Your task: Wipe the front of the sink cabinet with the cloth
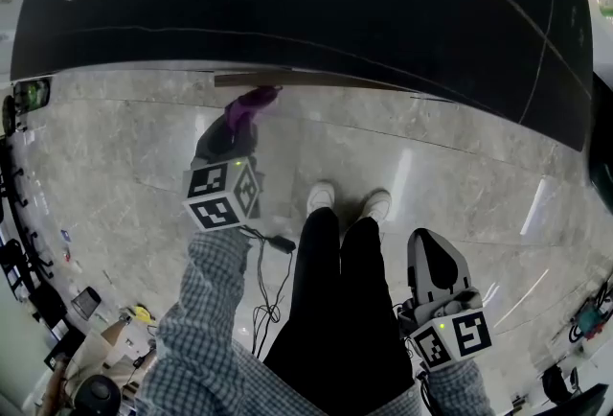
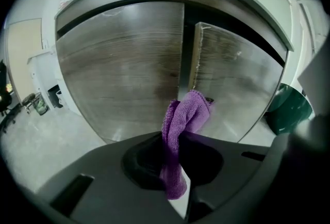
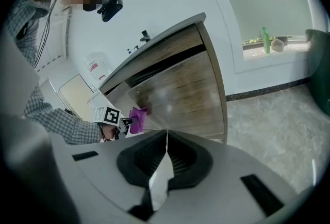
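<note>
- Right now cloth (image 2: 188, 114): purple, knitted-looking, bunched in a loose fold. One end sticks out past the jaw tips, the other hangs down behind them.
- Where: in the left gripper (image 2: 178, 138), up at the front of the sink cabinet (image 2: 118, 78), low down by the seam between its 2 doors. Can't tell if it's actually touching the wood.
- Left gripper clenched on cloth, jaws pinching it mid-length. Head view shows the same: cloth (image 1: 251, 104) poking from the left gripper (image 1: 239, 122), just under the dark counter edge (image 1: 383, 31).
- Cabinet front: grey-brown wood grain, a bit glossy. R door (image 2: 232, 89) has its near edge showing, w/ a dark gap (image 2: 188, 47) between it and the L door. Nothing inside can be made out.
- Right gripper (image 3: 166, 132): jaws together, nothing between them. It's held low by the person's right side (image 1: 431, 242), well apart from the cabinet.
- From the right gripper view: cabinet (image 3: 180, 94) seen at an angle, cloth (image 3: 137, 115) and left gripper (image 3: 124, 121) at its front face.
- Dark green bin (image 2: 289, 109) stands on the floor just right of the cabinet; contents not visible.
- Green bottle (image 3: 266, 40) upright on the far ledge.
- Marble-look floor (image 1: 431, 155), person in a checked sleeve (image 1: 206, 309), white shoes (image 1: 321, 196) near the cabinet.
</note>
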Tool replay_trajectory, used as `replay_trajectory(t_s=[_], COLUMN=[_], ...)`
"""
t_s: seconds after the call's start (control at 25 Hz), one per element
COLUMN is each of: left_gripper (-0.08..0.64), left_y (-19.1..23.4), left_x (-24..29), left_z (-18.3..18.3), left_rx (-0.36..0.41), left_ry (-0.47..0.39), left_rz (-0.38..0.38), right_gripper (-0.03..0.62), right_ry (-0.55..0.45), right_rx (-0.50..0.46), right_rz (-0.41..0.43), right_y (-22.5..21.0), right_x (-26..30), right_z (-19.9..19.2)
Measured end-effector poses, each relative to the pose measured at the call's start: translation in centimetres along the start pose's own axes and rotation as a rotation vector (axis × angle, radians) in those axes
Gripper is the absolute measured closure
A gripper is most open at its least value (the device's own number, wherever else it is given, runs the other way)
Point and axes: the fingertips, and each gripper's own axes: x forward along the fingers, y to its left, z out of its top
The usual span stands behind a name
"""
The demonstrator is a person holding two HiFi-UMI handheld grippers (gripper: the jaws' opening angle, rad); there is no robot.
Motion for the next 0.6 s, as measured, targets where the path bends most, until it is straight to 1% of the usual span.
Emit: replay_trajectory(t_s=[0.2, 0.28, 0.36, 0.6], left_gripper=[0.506, 0.506, 0.506, 0.506], left_y=[2.3, 2.3, 1.5, -2.4], left_x=[-0.3, -0.1, 0.5, 2.8], left_z=[-2.3, -3.1, -3.4, -2.6], left_rx=[-0.107, -0.145, -0.163, -0.131], left_ry=[0.025, 0.039, 0.045, 0.035], left_rz=[0.1, 0.113, 0.101, 0.035], right_gripper=[0.574, 0.574, 0.574, 0.574], right_ry=[0.003, 0.003, 0.002, 0.003], right_rx=[0.002, 0.005, 0.012, 0.029], right_rz=[0.001, -0.007, -0.019, -0.045], right_y=[-0.4, -0.7, -1.1, -2.8], right_x=[0.2, 0.0, -0.2, -0.9], right_z=[-0.1, -0.2, -0.4, -1.0])
